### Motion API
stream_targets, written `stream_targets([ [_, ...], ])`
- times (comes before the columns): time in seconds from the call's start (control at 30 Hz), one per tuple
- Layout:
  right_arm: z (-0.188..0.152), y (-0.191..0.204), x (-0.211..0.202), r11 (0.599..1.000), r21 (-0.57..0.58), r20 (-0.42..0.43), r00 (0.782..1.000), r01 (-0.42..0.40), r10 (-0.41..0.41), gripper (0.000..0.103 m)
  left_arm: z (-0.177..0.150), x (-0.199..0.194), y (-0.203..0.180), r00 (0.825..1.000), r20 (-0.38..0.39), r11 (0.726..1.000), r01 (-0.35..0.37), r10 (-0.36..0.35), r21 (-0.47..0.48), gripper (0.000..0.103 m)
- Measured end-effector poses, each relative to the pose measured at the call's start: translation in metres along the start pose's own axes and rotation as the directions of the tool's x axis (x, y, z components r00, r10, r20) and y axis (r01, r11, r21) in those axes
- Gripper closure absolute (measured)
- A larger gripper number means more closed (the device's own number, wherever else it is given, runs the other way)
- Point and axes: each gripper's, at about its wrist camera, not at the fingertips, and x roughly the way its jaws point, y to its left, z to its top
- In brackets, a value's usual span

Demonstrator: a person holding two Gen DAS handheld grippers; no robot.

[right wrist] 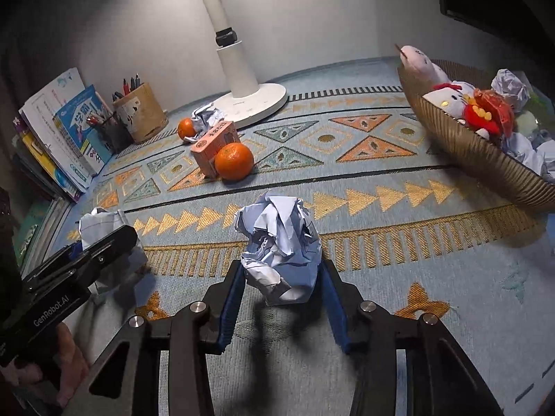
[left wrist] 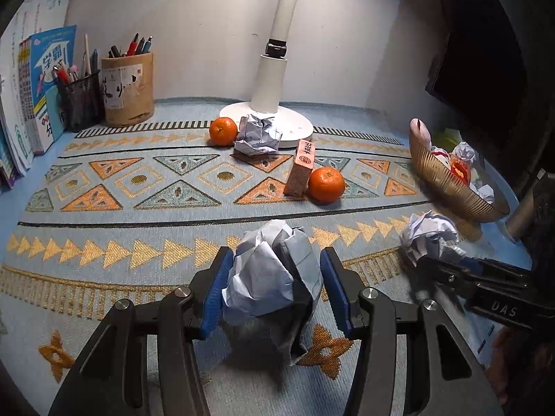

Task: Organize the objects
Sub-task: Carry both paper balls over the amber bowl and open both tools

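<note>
My left gripper [left wrist: 276, 258] is shut on a crumpled white paper ball [left wrist: 274, 277], with both blue pads pressing its sides just above the patterned mat. My right gripper [right wrist: 282, 266] is shut on a second crumpled paper ball [right wrist: 281, 242], which sticks up past the fingertips. Each wrist view also shows the other tool: the right gripper [left wrist: 428, 260] with its ball [left wrist: 430, 235] at the right edge, and the left gripper [right wrist: 104, 242] with its ball [right wrist: 99, 222] at the left edge. A third paper ball [left wrist: 258, 135] lies by the lamp base.
A ribbed golden basket [right wrist: 485, 159] at the right holds plush toys and paper balls. Two oranges [left wrist: 326, 184] [left wrist: 223, 131] and a pink box [left wrist: 301, 170] sit mid-mat. A white lamp [left wrist: 274, 79] stands at the back, with pen holders [left wrist: 128, 90] and books [left wrist: 34, 86] at the left.
</note>
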Motion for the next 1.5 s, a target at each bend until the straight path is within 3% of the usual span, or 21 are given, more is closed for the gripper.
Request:
stream_targets([
  [0.1, 0.006, -0.016, -0.020, 1.000, 0.028, 0.041, 0.999, -0.001, 0.000, 0.060, 0.002, 0.000, -0.008, 1.000, -0.009, 0.999, -0.019, 0.020, 0.026, 0.054],
  [0.2, 0.016, -0.039, -0.052, 0.998, 0.058, 0.107, 0.994, 0.008, -0.014, 0.060, 0.016, -0.010, -0.030, 0.999, 0.037, 0.997, -0.007, 0.004, 0.078, 0.054],
  [0.3, 0.034, -0.070, -0.093, 0.994, 0.096, 0.209, 0.976, 0.049, -0.068, 0.060, 0.049, -0.023, -0.061, 0.992, 0.095, 0.990, 0.077, -0.088, 0.114, 0.054],
  [0.43, 0.064, -0.121, -0.143, 0.977, 0.173, 0.332, 0.927, 0.123, -0.175, 0.060, 0.108, -0.021, -0.112, 0.964, 0.127, 0.964, 0.213, -0.234, 0.161, 0.054],
  [0.53, 0.086, -0.161, -0.160, 0.950, 0.259, 0.368, 0.892, 0.172, -0.262, 0.060, 0.147, -0.001, -0.155, 0.938, 0.121, 0.935, 0.299, -0.325, 0.193, 0.054],
  [0.63, 0.104, -0.195, -0.160, 0.923, 0.337, 0.364, 0.878, 0.186, -0.310, 0.060, 0.172, 0.030, -0.193, 0.927, 0.101, 0.919, 0.334, -0.360, 0.211, 0.054],
  [0.83, 0.126, -0.249, -0.140, 0.886, 0.433, 0.319, 0.891, 0.167, -0.324, 0.060, 0.193, 0.101, -0.252, 0.902, -0.017, 0.877, 0.424, -0.432, 0.227, 0.054],
  [0.97, 0.136, -0.280, -0.113, 0.864, 0.489, 0.234, 0.937, 0.117, -0.260, 0.060, 0.192, 0.144, -0.284, 0.875, -0.118, 0.851, 0.484, -0.470, 0.202, 0.054],
  [1.1, 0.141, -0.288, -0.099, 0.861, 0.484, 0.202, 0.939, 0.152, -0.279, 0.059, 0.187, 0.162, -0.302, 0.861, -0.170, 0.836, 0.507, -0.479, 0.211, 0.053],
  [1.2, 0.145, -0.294, -0.091, 0.865, 0.482, 0.178, 0.950, 0.142, -0.255, 0.053, 0.185, 0.167, -0.301, 0.840, -0.196, 0.827, 0.537, -0.506, 0.169, 0.039],
  [1.27, 0.145, -0.295, -0.087, 0.870, 0.475, 0.168, 0.957, 0.131, -0.236, 0.045, 0.186, 0.165, -0.290, 0.844, -0.177, 0.835, 0.532, -0.507, 0.141, 0.015],
  [1.33, 0.142, -0.295, -0.087, 0.866, 0.475, 0.161, 0.952, 0.154, -0.258, 0.045, 0.187, 0.159, -0.278, 0.843, -0.163, 0.840, 0.532, -0.512, 0.112, 0.009],
  [1.43, 0.134, -0.295, -0.090, 0.863, 0.489, 0.171, 0.957, 0.125, -0.235, 0.045, 0.190, 0.147, -0.256, 0.833, -0.148, 0.835, 0.547, -0.534, 0.063, 0.009],
  [1.5, 0.128, -0.291, -0.094, 0.863, 0.494, 0.175, 0.960, 0.105, -0.217, 0.045, 0.189, 0.130, -0.240, 0.843, -0.127, 0.843, 0.534, -0.523, 0.068, 0.009],
])
